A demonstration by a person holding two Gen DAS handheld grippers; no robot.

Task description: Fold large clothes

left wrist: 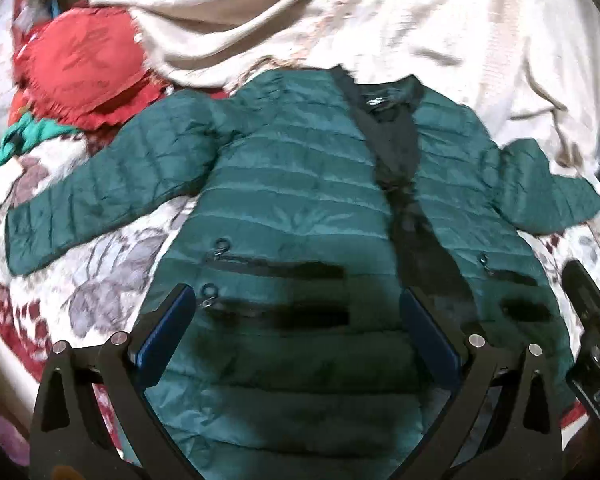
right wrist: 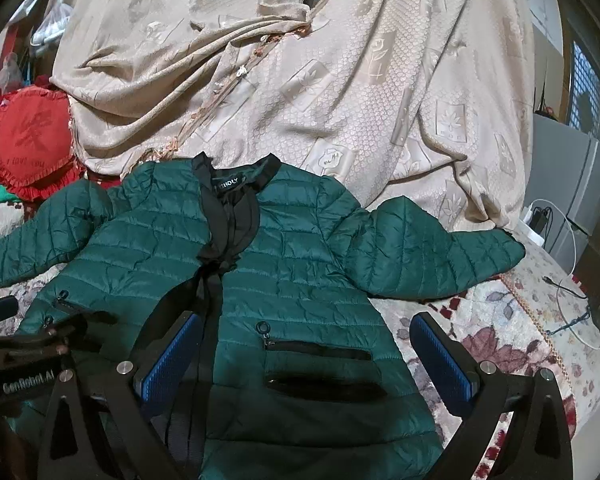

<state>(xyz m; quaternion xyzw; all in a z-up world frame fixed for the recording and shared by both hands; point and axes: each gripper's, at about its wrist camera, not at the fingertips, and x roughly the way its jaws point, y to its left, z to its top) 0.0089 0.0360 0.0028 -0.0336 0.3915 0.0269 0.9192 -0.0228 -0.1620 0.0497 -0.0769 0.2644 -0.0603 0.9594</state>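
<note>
A dark green quilted puffer jacket (left wrist: 292,184) lies face up on a floral bedspread (left wrist: 100,280), both sleeves spread out, black lining showing at the open front. It also shows in the right wrist view (right wrist: 300,264). My left gripper (left wrist: 296,320) is open and empty, hovering over the jacket's lower left panel near two zip pockets. My right gripper (right wrist: 306,344) is open and empty above the lower right panel and its pocket (right wrist: 320,350). The left gripper's body (right wrist: 24,364) shows at the left edge of the right wrist view.
A beige embossed blanket (right wrist: 300,80) is heaped behind the jacket's collar. A red heart cushion (right wrist: 30,140) lies at the far left. The bed's right edge (right wrist: 540,320) drops off, with a white cable (right wrist: 572,248) and grey cabinet (right wrist: 560,176) beyond.
</note>
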